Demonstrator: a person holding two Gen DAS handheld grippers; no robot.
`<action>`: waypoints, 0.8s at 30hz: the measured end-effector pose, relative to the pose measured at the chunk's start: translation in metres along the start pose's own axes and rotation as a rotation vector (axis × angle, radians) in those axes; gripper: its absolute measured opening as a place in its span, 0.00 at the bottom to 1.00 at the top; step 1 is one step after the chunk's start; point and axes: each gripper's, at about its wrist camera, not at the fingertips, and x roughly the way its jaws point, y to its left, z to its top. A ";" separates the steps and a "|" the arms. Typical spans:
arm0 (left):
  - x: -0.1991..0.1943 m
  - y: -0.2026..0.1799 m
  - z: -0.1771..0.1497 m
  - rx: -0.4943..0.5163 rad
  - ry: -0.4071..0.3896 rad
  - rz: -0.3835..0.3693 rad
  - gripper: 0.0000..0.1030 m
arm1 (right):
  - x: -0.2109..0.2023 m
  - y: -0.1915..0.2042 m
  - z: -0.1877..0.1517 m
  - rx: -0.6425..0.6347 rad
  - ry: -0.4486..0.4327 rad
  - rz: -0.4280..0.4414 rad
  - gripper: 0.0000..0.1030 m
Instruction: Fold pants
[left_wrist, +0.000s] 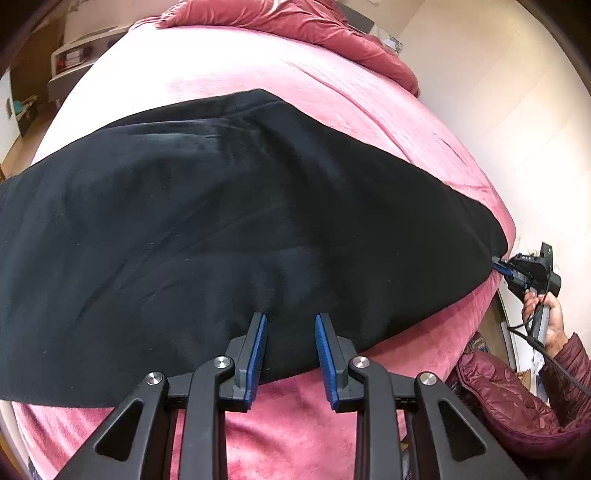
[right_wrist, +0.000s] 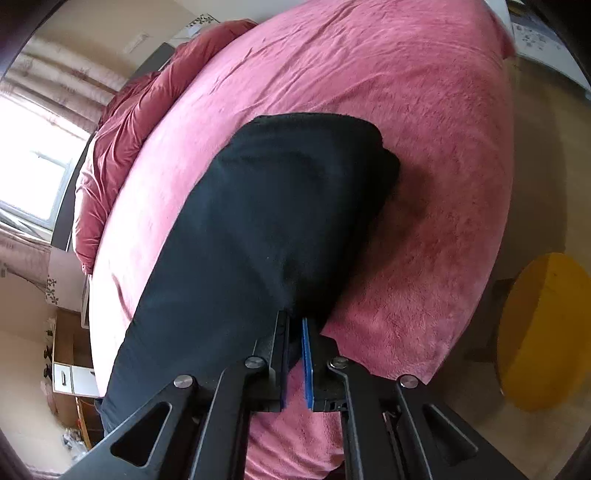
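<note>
No readable text, label, brand, number or sign appears in either view.

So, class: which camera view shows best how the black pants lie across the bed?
The left wrist view: the black pants spread across the pink bed, from edge to edge. The right wrist view looks along them lengthwise, so only one end shows, pinched in the right hand-held gripper.

A bed (left_wrist: 258, 74) under a pink cover fills the room, a rumpled red duvet (right_wrist: 122, 122) at its head. Daylight comes through a window (right_wrist: 33, 177) beside cream walls (left_wrist: 480, 74). A yellow stool (right_wrist: 546, 339) stands on the floor.
</note>
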 end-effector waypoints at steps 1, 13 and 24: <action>-0.002 0.002 -0.001 -0.008 -0.007 -0.004 0.27 | 0.000 0.001 0.001 0.002 0.004 0.000 0.07; -0.039 0.057 0.005 -0.154 -0.126 0.054 0.27 | -0.028 0.100 -0.019 -0.338 -0.016 -0.032 0.24; -0.034 0.040 -0.006 -0.051 -0.115 0.100 0.28 | 0.084 0.343 -0.155 -0.924 0.376 0.317 0.25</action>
